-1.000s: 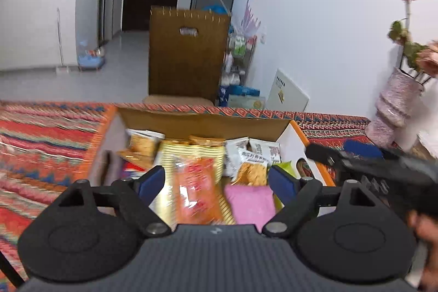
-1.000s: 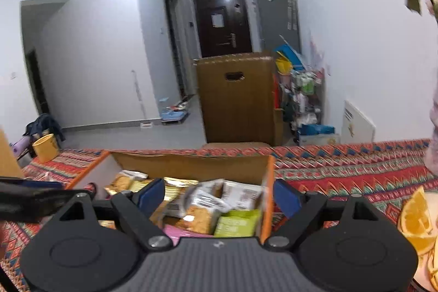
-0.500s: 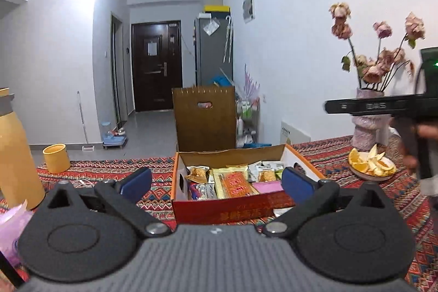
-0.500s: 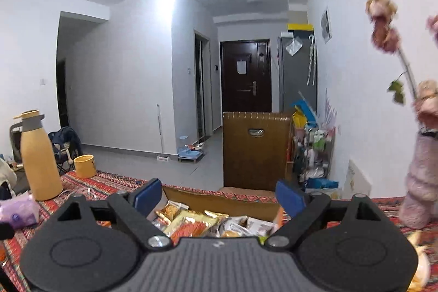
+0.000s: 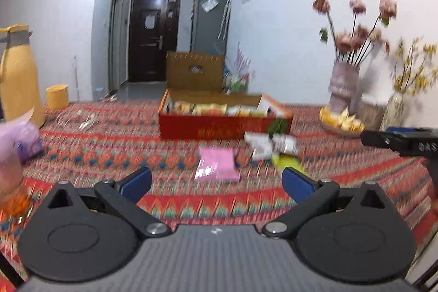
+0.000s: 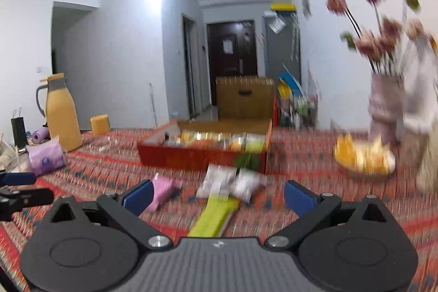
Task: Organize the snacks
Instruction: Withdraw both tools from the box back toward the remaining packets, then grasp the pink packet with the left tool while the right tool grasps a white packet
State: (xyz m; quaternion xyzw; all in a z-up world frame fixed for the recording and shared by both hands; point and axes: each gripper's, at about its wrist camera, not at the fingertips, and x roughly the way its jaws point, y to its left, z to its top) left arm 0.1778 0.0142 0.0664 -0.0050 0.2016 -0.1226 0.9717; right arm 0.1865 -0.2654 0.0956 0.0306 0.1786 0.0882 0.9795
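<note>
Left wrist view, what changed: a second ago this camera sat right over the open snack box (image 5: 224, 119); the box is now at 12 o'clock, far across the patterned worktop (image 5: 109, 152). The left gripper (image 5: 216, 178) has backed well away.
Left wrist view, fingers: its blue fingers (image 5: 135, 181) are spread wide with nothing between them, having opened further within the last second.
Left wrist view, loose snacks: a pink packet (image 5: 217, 163) lies flat at 12 o'clock just beyond the fingers, apart from them. White packets (image 5: 269, 145) and a yellow-green packet (image 5: 287, 162) lie at 1 o'clock, beside the box's front wall.
Left wrist view, other hand: the right gripper (image 5: 397, 141) enters at 3 o'clock.
Right wrist view, what changed: the box (image 6: 202, 152), close below half a second ago, now stands farther off at 12 o'clock.
Right wrist view, fingers: the right gripper (image 6: 216, 194) has just been opening; its fingers (image 6: 299, 194) are spread and empty.
Right wrist view, loose snacks: the yellow-green packet (image 6: 216, 215) lies at 12 o'clock between the fingers, untouched; the white packets (image 6: 232, 182) sit just beyond it, the pink packet (image 6: 163, 190) at 10 o'clock behind the left-hand finger.
Right wrist view, surroundings: the picture is blurred; a plate of orange slices (image 6: 364, 158) sits at 2 o'clock.
Meaning for the task: the box looks partly filled, and both hands seem free to fetch the remaining packets.
</note>
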